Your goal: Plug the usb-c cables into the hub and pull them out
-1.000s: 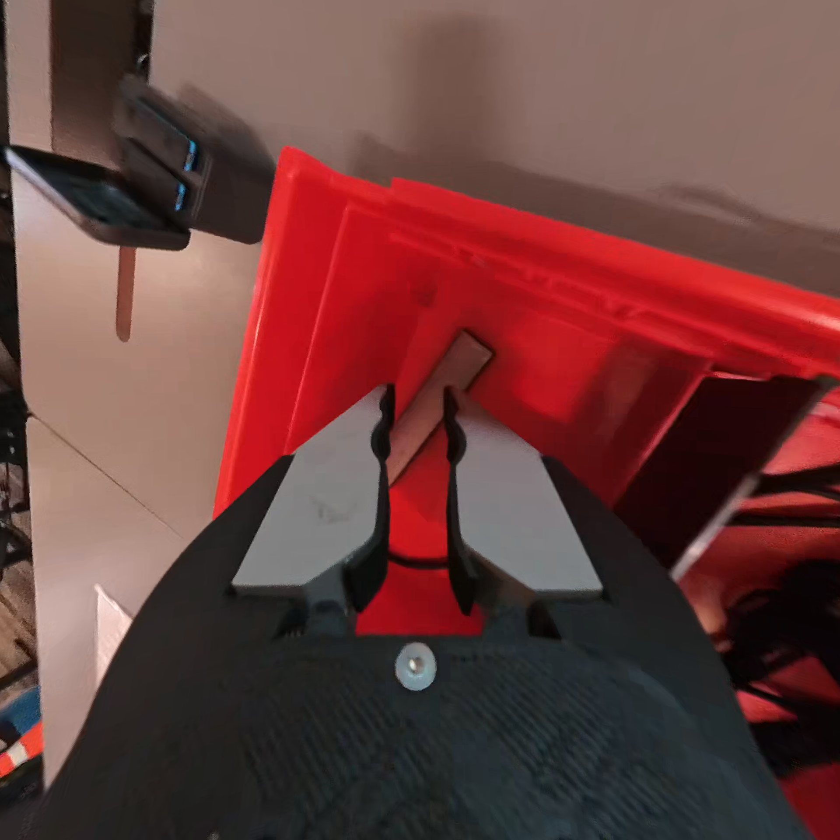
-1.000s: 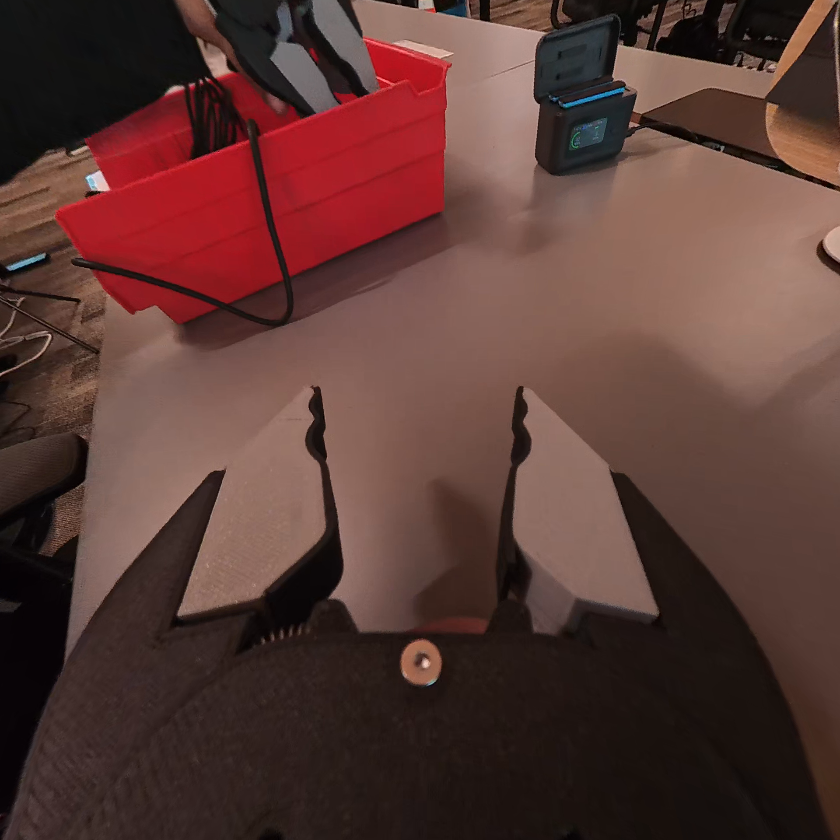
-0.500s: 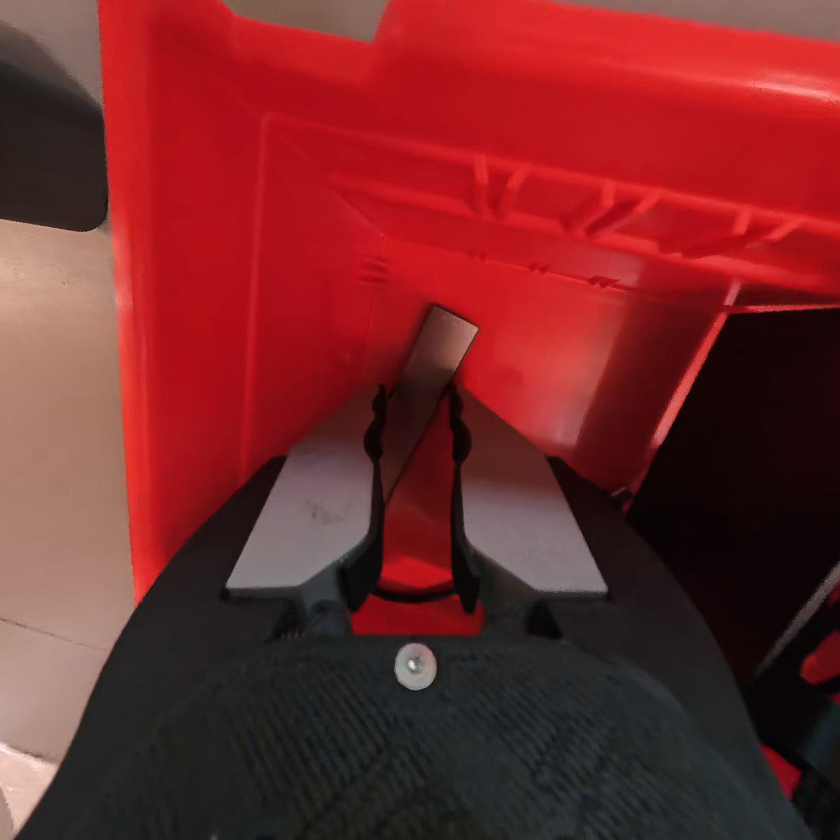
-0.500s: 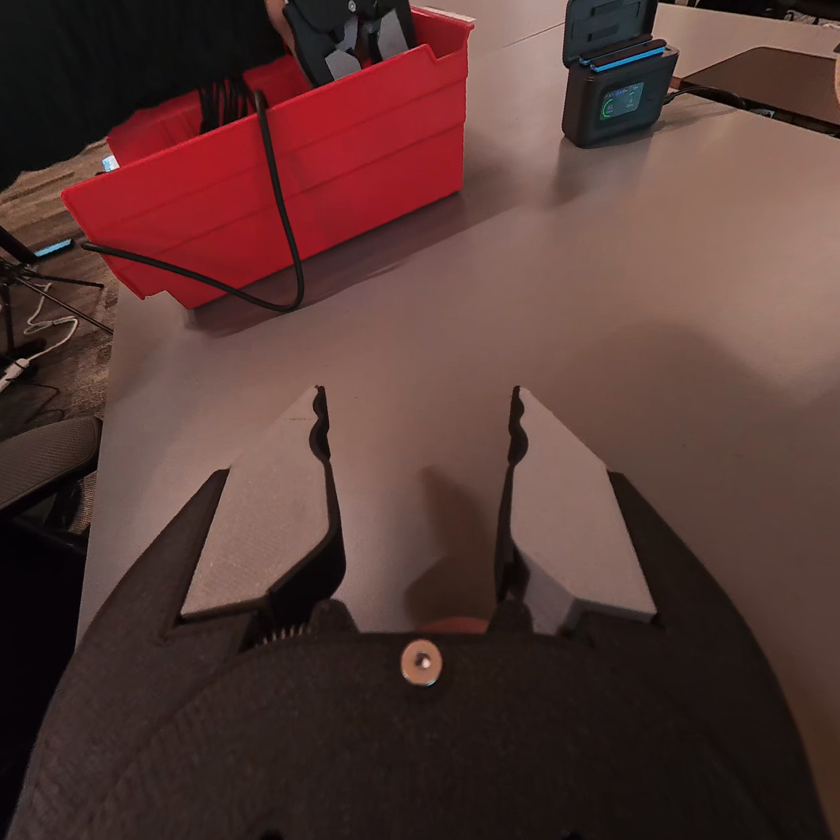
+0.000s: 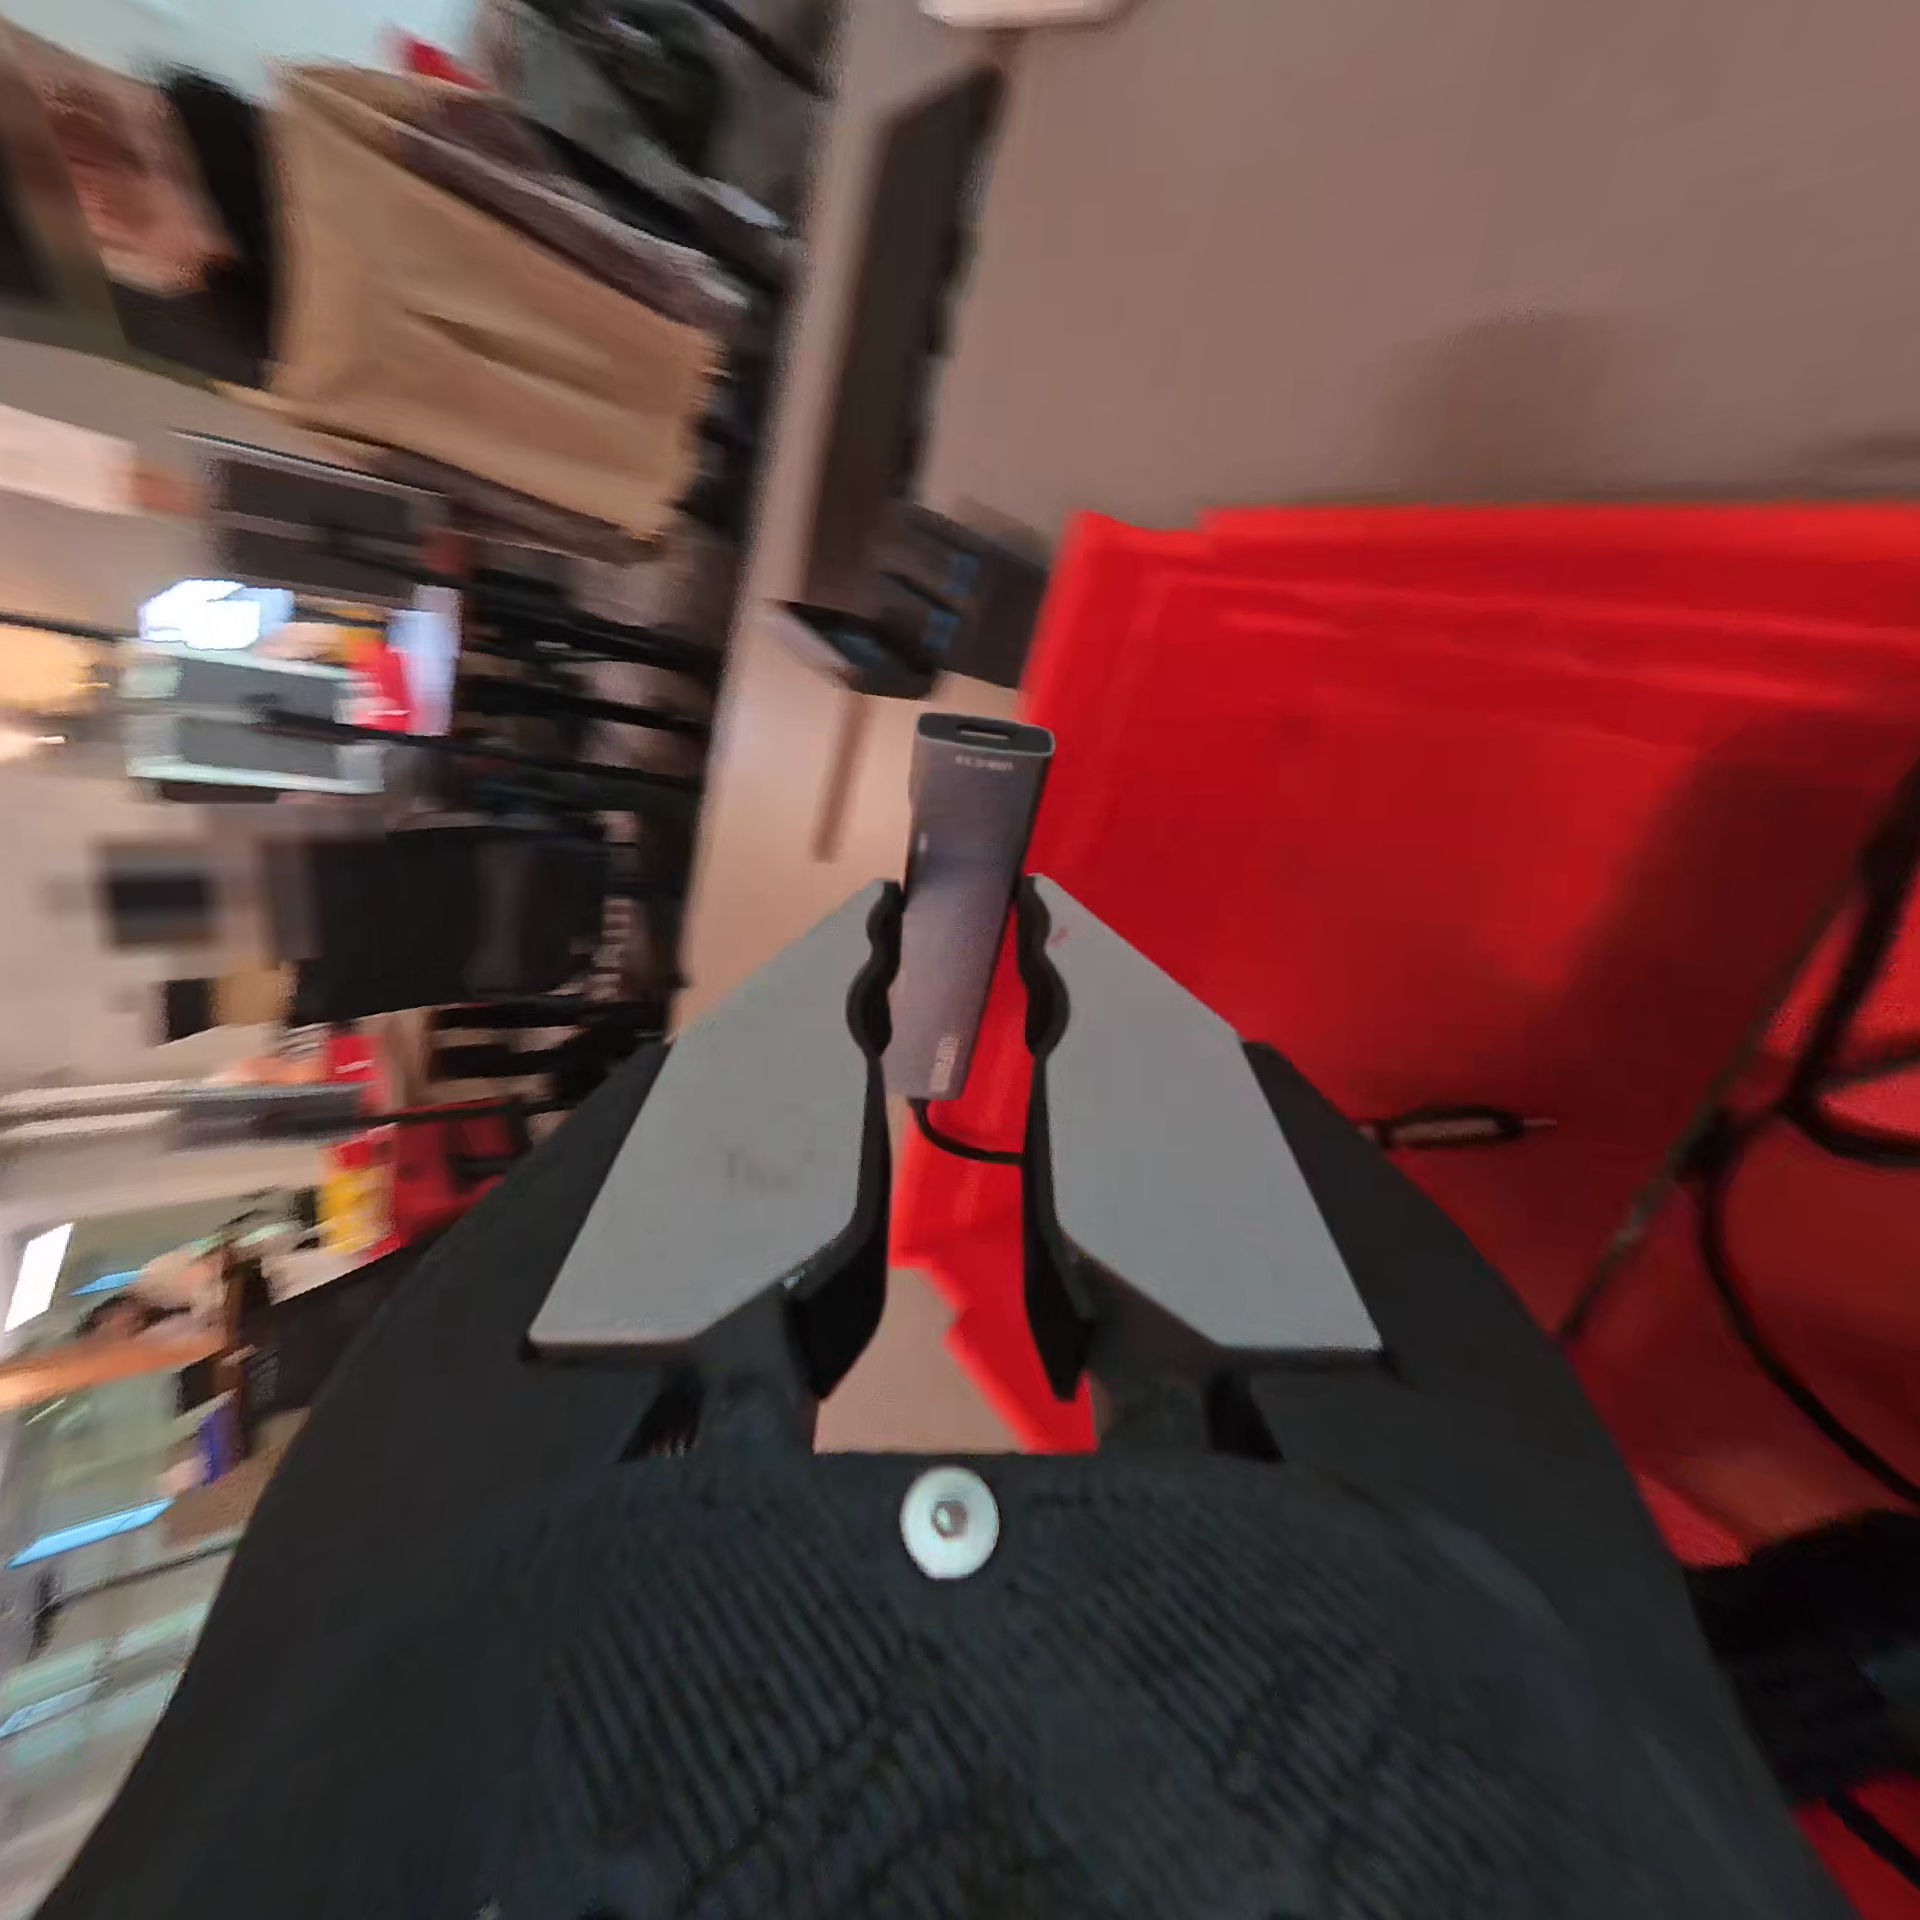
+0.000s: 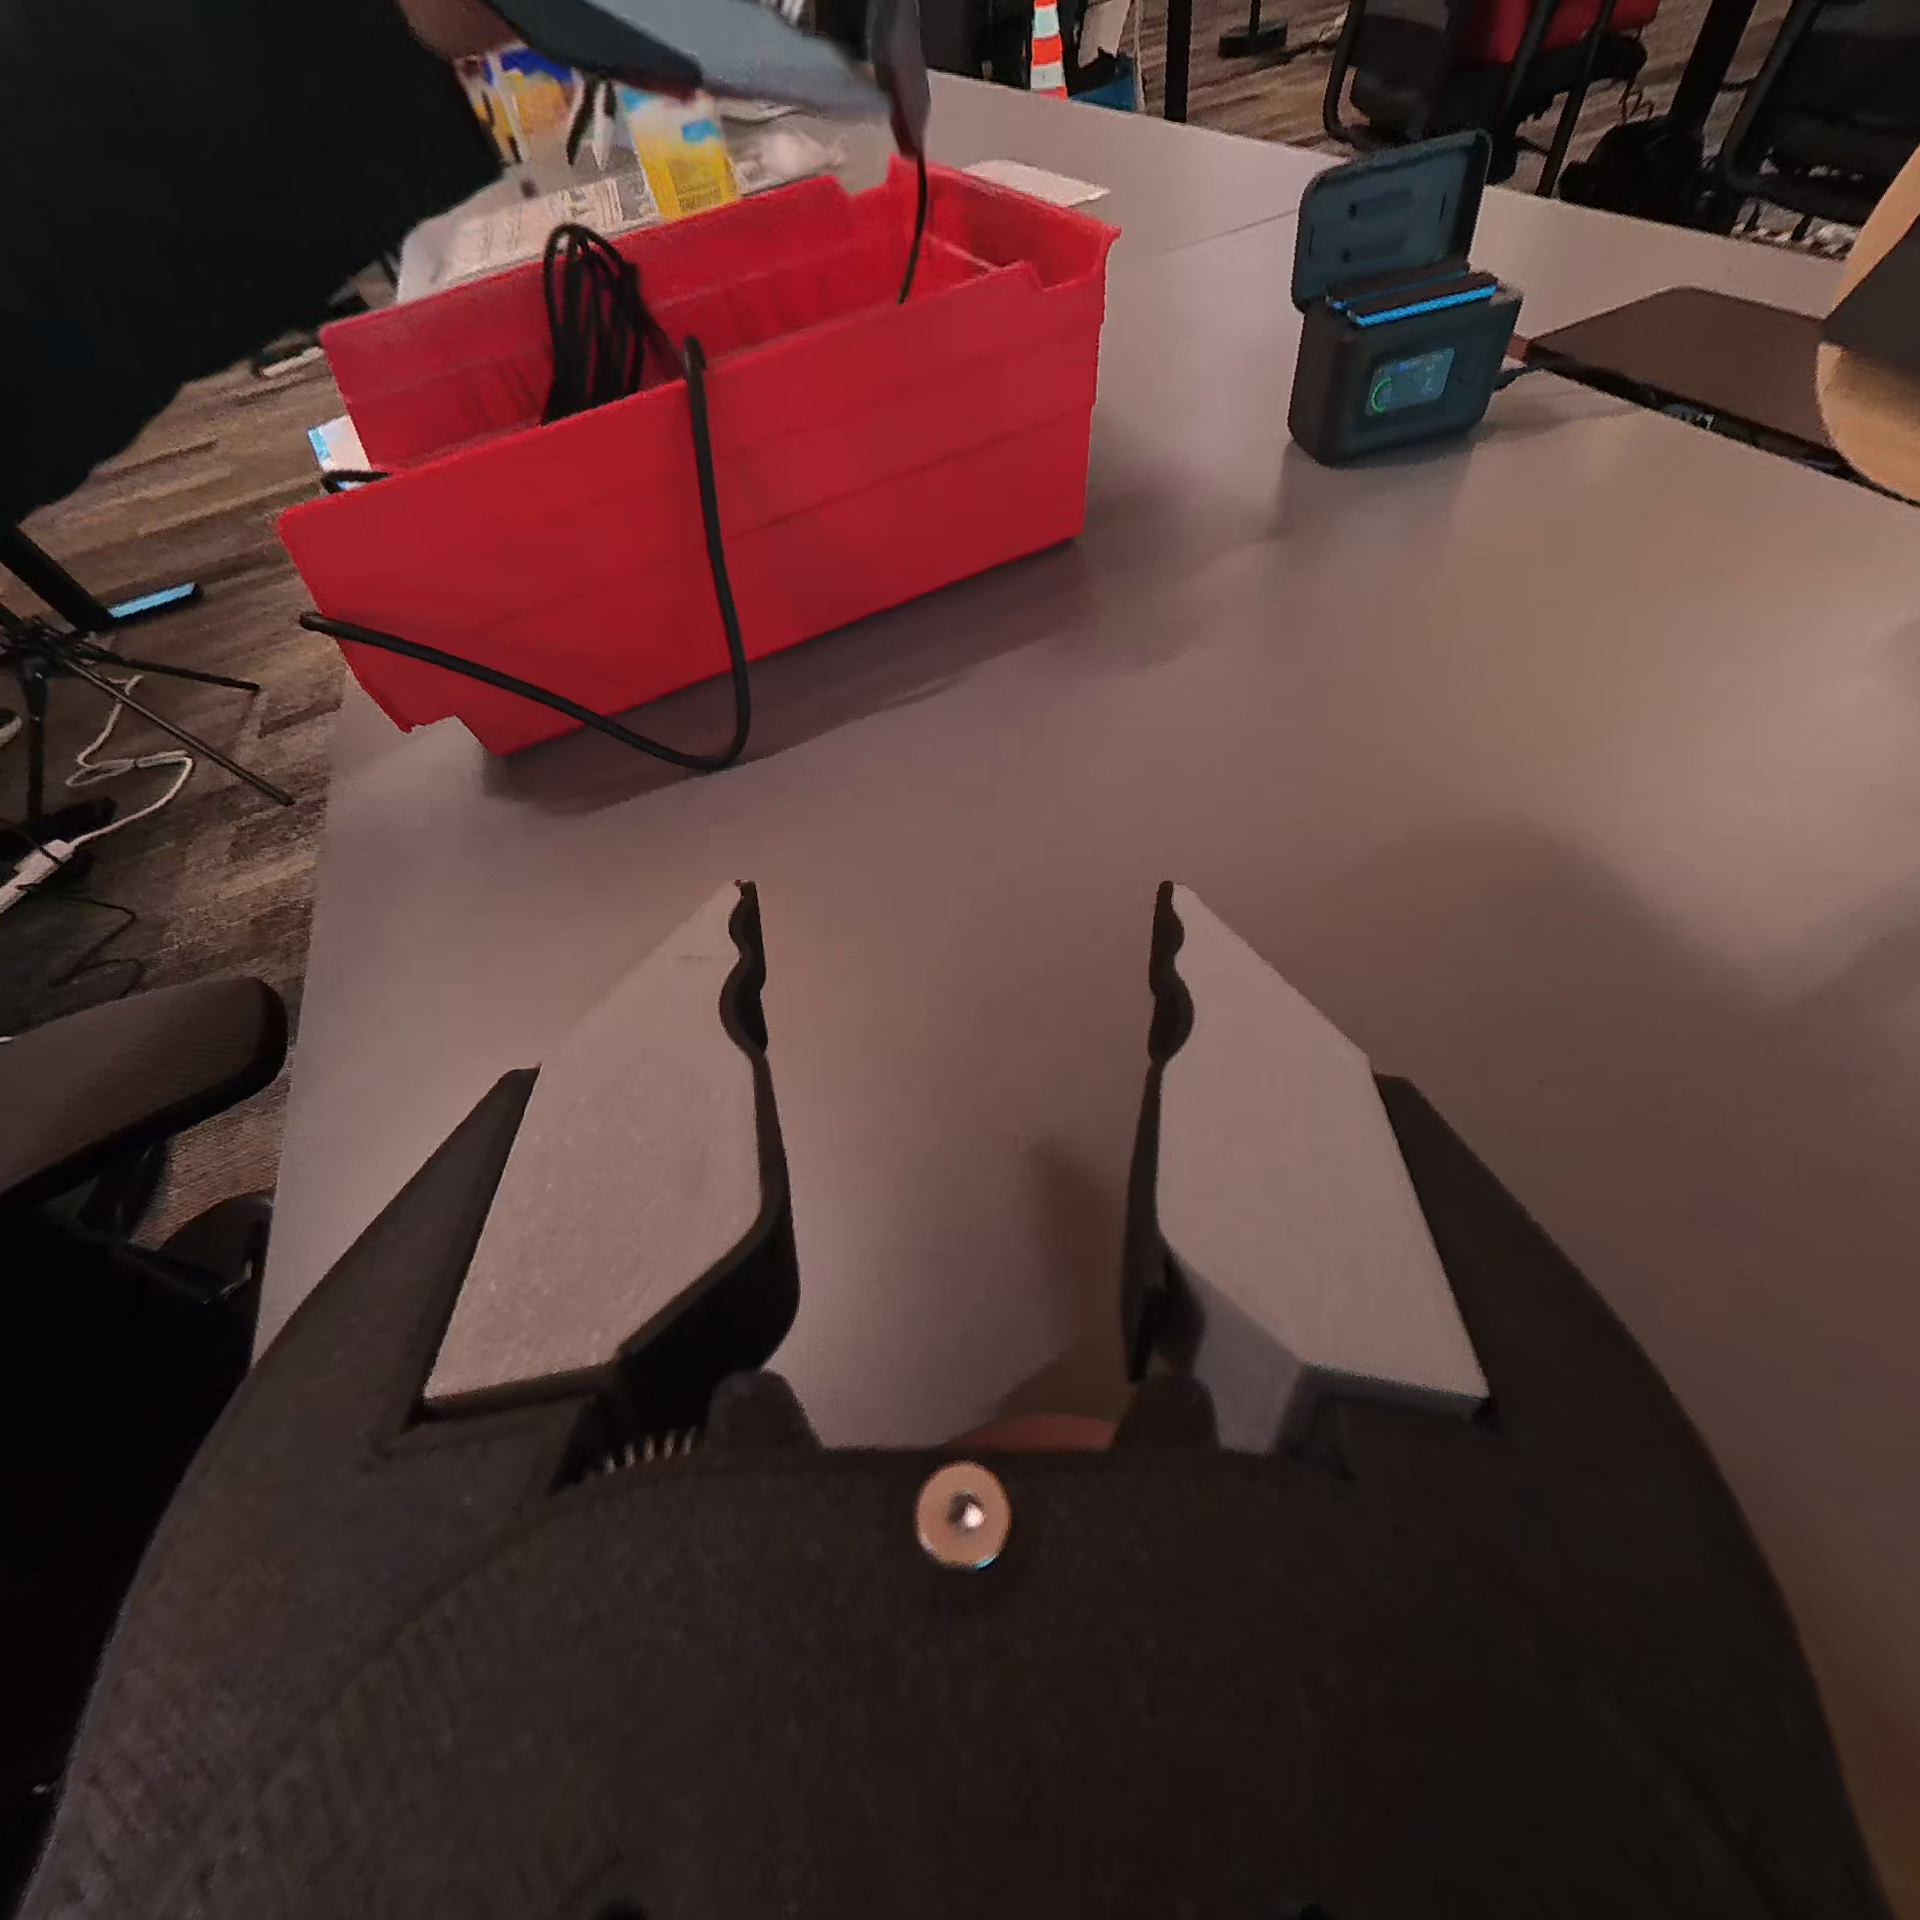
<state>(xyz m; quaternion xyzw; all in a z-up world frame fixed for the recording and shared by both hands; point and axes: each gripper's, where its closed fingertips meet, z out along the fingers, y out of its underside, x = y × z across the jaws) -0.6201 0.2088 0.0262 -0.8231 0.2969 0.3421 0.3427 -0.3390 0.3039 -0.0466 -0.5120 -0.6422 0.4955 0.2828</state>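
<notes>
1. Gripping the grey hub (image 5: 961,914) near its lower half, the left tongs (image 5: 956,904) are closed narrowly on its flat sides, so the end with the port slot juts clear beyond the tips, probably to leave that socket free for a plug.
2. From the hub's near end a thin black lead (image 5: 961,1138) loops back between the tongs; in the right wrist view it hangs down into the red bin (image 6: 831,488), which suggests the hub is lifted above the bin rather than resting in it.
3. Spread wide with nothing between them, the right tongs (image 6: 956,904) hover over a bare stretch of the table (image 6: 1351,779), well apart from the bin, seemingly waiting to fetch a cable.
4. Inside the bin's left part sits a bundle of black cables (image 6: 597,312); one cable (image 6: 727,623) drapes over the front wall and trails onto the table, the easiest to reach, I judge.
5. Beyond the bin stands an open dark charging case (image 6: 1392,343), not part of the job.
6. My reading: the task is at its start, hub picked up, no cable plugged in yet.
7. The left wrist view is blurred, so how squarely the hub sits in the grip is uncertain.
</notes>
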